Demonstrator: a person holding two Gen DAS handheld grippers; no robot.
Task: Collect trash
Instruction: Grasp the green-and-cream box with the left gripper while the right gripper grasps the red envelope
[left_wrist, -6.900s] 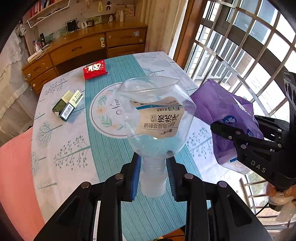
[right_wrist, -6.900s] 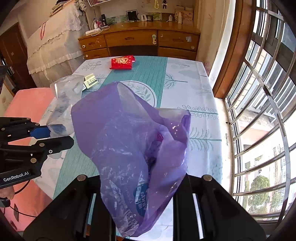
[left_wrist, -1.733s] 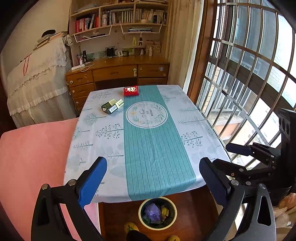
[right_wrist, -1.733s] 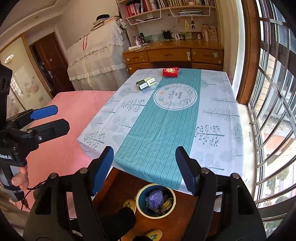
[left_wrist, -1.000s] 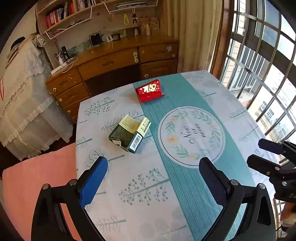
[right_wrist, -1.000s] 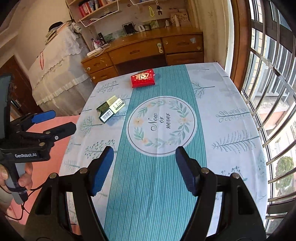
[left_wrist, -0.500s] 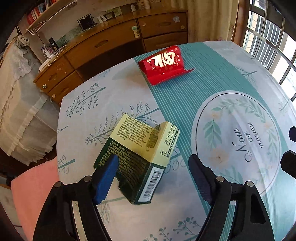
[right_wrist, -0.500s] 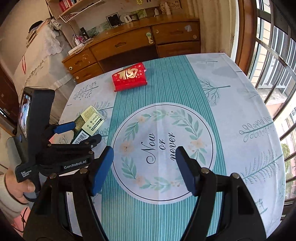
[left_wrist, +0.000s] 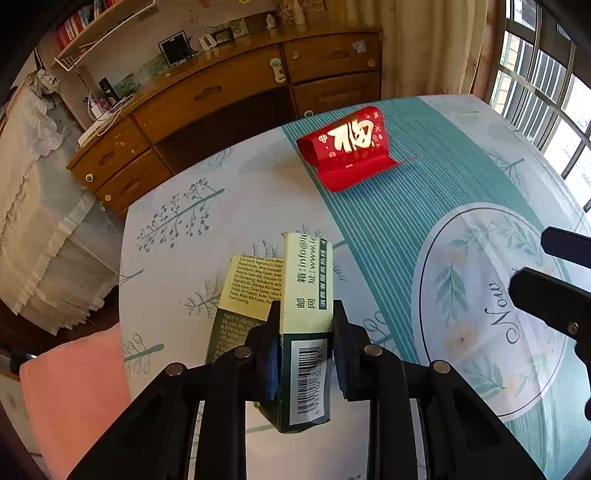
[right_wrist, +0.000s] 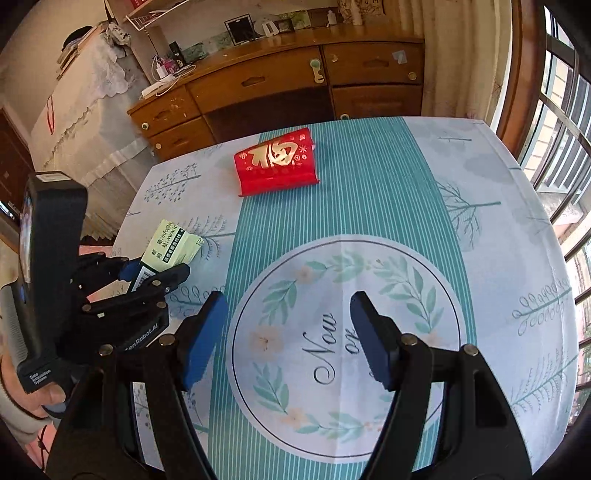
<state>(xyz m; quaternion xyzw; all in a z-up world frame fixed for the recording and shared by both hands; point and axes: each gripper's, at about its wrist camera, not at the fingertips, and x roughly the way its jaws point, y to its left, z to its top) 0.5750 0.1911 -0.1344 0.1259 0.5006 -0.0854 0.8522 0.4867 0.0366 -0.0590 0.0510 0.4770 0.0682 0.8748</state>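
The green and cream box (left_wrist: 304, 314) sits low in the middle of the left wrist view, between the blue pads (left_wrist: 269, 363) of the left gripper (left_wrist: 303, 354). Half a second ago the jaws stood well clear on both sides of it; now they are closing and the pads lie against its two long sides, barcode end nearest the camera. In the right wrist view the same box (right_wrist: 168, 249) shows at middle left, on the white part of the tablecloth (right_wrist: 498, 229), with the left gripper (right_wrist: 155, 275) around it.

The right gripper (right_wrist: 288, 332) hangs wide open with nothing between its jaws, over the round leaf wreath print, lower and closer to the cloth than a second ago.

The red packet (left_wrist: 347, 151) lies in the upper middle of the left view, well apart from the box, near the table's far edge. The cloth between box and packet is bare, as is the teal stripe to the right.

Beyond the far edge stands a wooden desk (left_wrist: 229, 92) with drawers; a window grille (left_wrist: 546, 88) fills the upper right, a lace-covered piece of furniture (left_wrist: 33, 177) the left, and a pink surface (left_wrist: 74, 387) the lower left.
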